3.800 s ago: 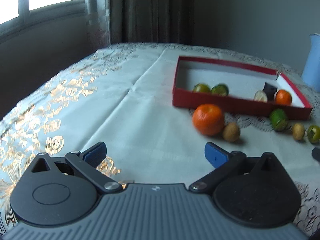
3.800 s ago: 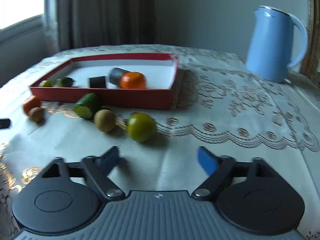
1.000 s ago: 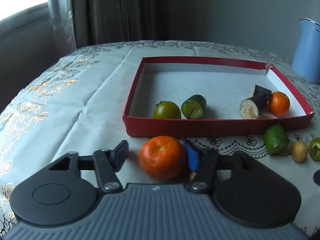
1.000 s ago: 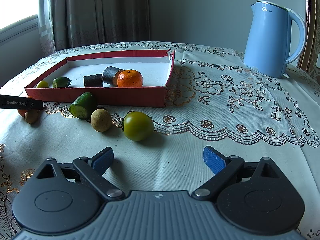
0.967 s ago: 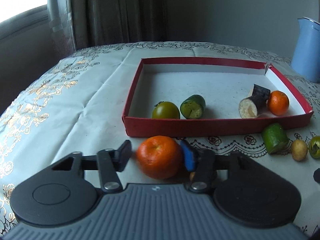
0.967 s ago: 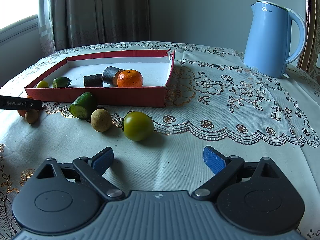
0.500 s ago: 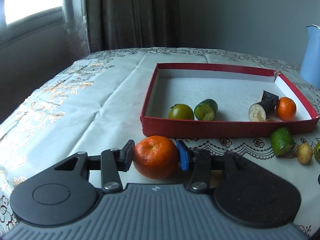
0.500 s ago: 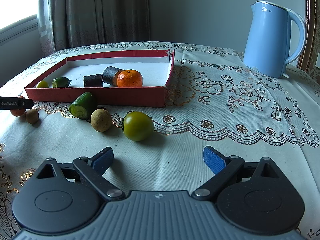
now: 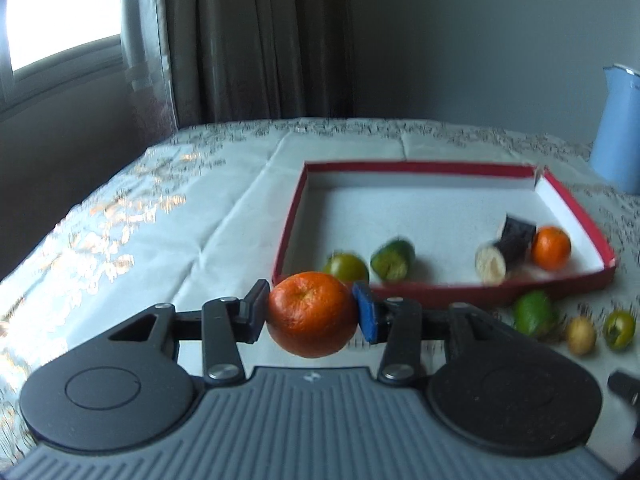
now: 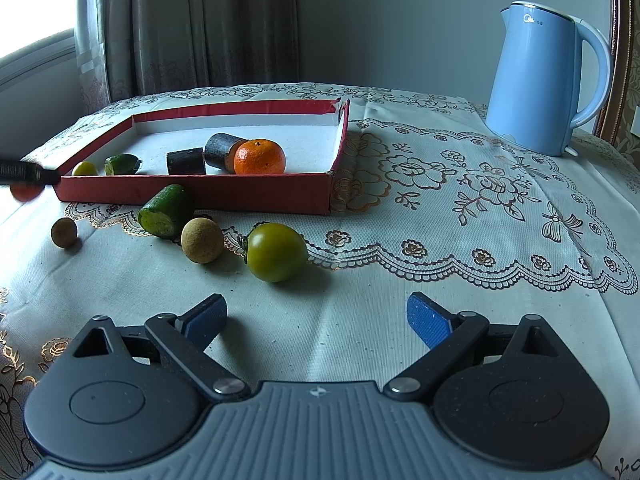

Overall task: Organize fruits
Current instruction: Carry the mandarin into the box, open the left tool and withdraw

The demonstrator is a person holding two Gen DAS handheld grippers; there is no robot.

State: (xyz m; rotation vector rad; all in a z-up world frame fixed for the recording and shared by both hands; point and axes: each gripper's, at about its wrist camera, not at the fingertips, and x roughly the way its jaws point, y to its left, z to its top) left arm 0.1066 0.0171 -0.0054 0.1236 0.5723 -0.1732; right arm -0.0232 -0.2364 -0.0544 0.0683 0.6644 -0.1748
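Note:
My left gripper (image 9: 312, 312) is shut on a large orange tangerine (image 9: 313, 314) and holds it above the cloth, just in front of the red box (image 9: 440, 293). The box holds a green tomato (image 9: 346, 267), a cucumber piece (image 9: 392, 260), dark cut pieces (image 9: 505, 249) and a small tangerine (image 9: 550, 247). My right gripper (image 10: 316, 320) is open and empty, low over the cloth. Ahead of it lie a green tomato (image 10: 275, 252), a brown round fruit (image 10: 202, 240), a cucumber piece (image 10: 166, 210) and a smaller brown fruit (image 10: 64, 232).
A blue kettle (image 10: 540, 80) stands at the back right of the table. The box (image 10: 200, 194) sits left of centre in the right wrist view. Curtains and a window are behind the table. The left gripper's tip (image 10: 24, 172) shows at the far left edge.
My left gripper closed on the large tangerine and has lifted it off the cloth toward the box. The small brown fruit beside it stays on the cloth. My right gripper has not moved.

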